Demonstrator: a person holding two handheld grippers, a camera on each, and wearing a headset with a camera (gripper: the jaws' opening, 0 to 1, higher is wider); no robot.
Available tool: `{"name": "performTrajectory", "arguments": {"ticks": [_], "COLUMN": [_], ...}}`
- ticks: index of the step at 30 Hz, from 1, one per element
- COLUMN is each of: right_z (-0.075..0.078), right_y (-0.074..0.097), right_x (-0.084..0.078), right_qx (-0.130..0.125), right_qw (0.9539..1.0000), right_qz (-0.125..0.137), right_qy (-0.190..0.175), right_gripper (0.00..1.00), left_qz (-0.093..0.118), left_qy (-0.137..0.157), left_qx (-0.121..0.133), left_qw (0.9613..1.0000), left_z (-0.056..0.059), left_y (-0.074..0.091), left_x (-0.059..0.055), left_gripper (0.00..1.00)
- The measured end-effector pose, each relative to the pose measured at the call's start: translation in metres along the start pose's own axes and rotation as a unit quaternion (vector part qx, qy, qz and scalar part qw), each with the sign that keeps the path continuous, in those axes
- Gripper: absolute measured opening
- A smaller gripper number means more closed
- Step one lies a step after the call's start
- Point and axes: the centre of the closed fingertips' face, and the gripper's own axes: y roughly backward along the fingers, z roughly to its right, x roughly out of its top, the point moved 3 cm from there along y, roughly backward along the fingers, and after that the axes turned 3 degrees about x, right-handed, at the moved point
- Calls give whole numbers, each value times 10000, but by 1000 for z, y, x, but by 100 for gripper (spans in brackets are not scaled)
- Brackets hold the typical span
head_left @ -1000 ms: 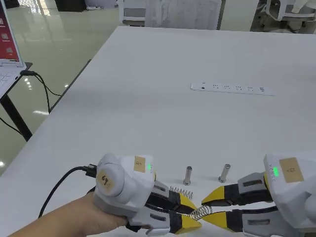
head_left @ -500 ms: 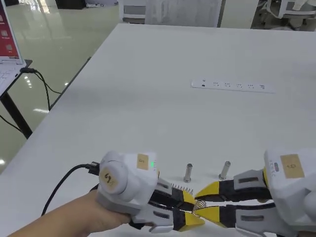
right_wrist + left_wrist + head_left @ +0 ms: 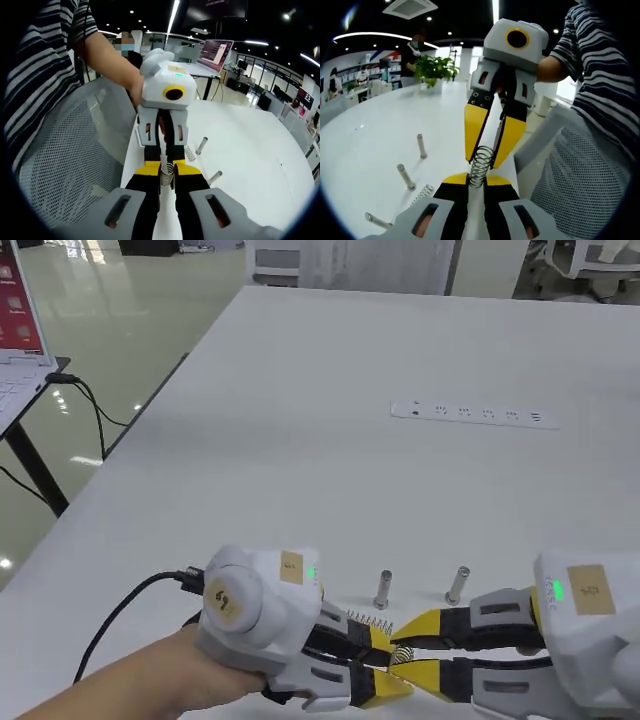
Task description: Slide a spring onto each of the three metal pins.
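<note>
A small steel spring (image 3: pixel 401 653) hangs just above the table's near edge, gripped from both sides. My left gripper (image 3: pixel 392 665), held in a hand, points right and is shut on one end of it. My right gripper (image 3: pixel 406 650) points left, its yellow jaws closed on the other end. In the left gripper view the spring (image 3: pixel 479 167) rises from my own jaws into the right gripper's jaws. Two metal pins (image 3: pixel 382 590) (image 3: pixel 458 584) stand upright just beyond. A third pin (image 3: pixel 375 220) lies flat. A second spring (image 3: pixel 368 621) lies by the left pin.
A white power strip (image 3: pixel 465 415) lies farther back on the white table (image 3: pixel 300 440). A black cable (image 3: pixel 130 605) trails from the left gripper. A laptop (image 3: pixel 15 330) sits on a side stand beyond the left edge. A mesh chair (image 3: pixel 70 150) is behind me.
The right gripper's jaws, open a second ago, have moved left and closed on the spring that the left gripper holds. The pins and the loose spring have not moved.
</note>
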Motion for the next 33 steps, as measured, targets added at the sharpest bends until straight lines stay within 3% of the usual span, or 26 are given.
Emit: {"name": "performTrajectory", "arguments": {"ticks": [10,22,33], "right_z": [-1,1,4], "right_y": [0,0,0], "right_x": [1,1,-3], "right_qx": [11,-4,-69], "right_qw": [10000,10000,9999], "right_qz": [18,4,-82], "right_qy": [-24,8,67], "right_gripper": [7,7,7], "left_qz": [-22,117,-23], "left_qy": [134,253,496], "left_qx": [18,68,337], "left_qw": [9999,9996,9982], "left_z": [0,-3,-10], "left_y": [1,5,20], "left_x": [-1,5,-8], "left_gripper": [4,7,15]}}
